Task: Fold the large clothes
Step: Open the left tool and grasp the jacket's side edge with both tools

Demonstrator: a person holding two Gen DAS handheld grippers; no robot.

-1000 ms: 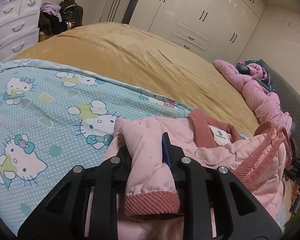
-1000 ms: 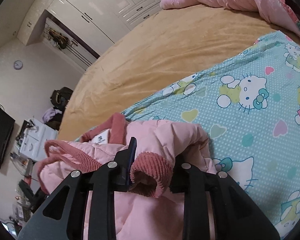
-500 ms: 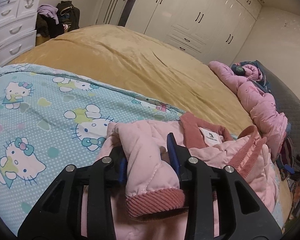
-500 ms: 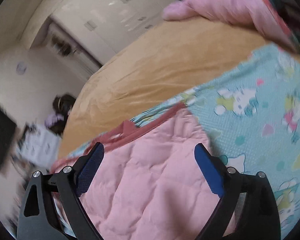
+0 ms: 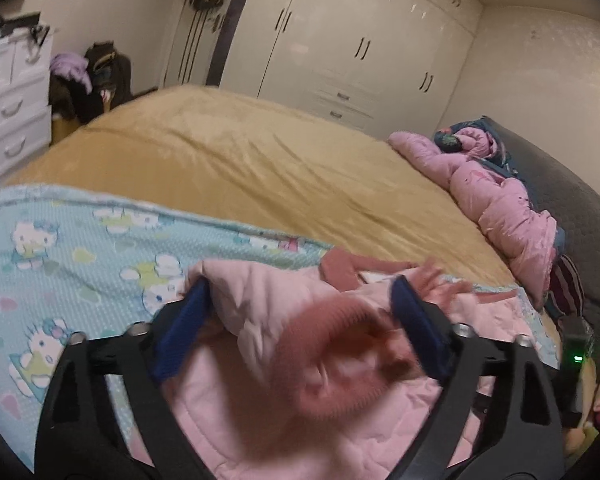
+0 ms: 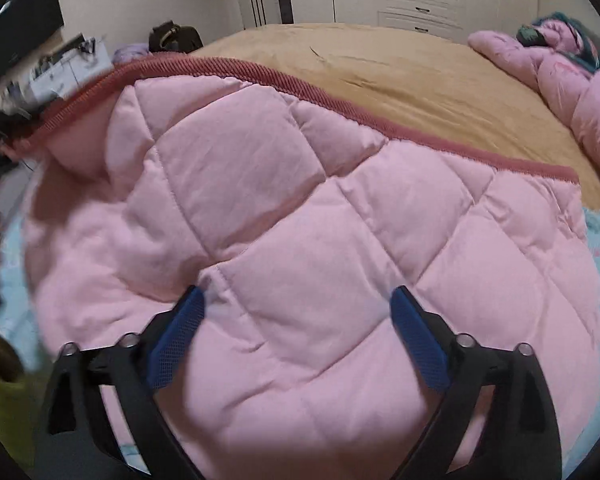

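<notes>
A pink quilted jacket point(image 5: 260, 300) lies on a light-blue cartoon-cat blanket point(image 5: 80, 248) spread over the bed. In the left wrist view its sleeve, ending in a blurred ribbed cuff point(image 5: 340, 344), drapes between the jaws of my left gripper point(image 5: 299, 284). Those jaws are opening and the blue pads stand clear of the sleeve. My right gripper point(image 6: 297, 290) hovers just above the jacket's quilted body point(image 6: 300, 200), jaws opening wide with nothing pinched. The ribbed dusty-pink hem point(image 6: 340, 96) runs along the jacket's far edge.
A tan bedspread point(image 5: 260, 168) covers the rest of the bed. Another pink padded garment point(image 5: 500, 200) is heaped at the right beside a dark headboard point(image 5: 572, 200). White wardrobes point(image 5: 360, 52) stand behind, with white drawers point(image 5: 8, 92) and piled clothes point(image 5: 92, 76) at the left.
Both grippers have let go of the cuffs they pinched and spread wide. The left one rose a little. The right one rolled and swung across over the jacket's quilted body.
</notes>
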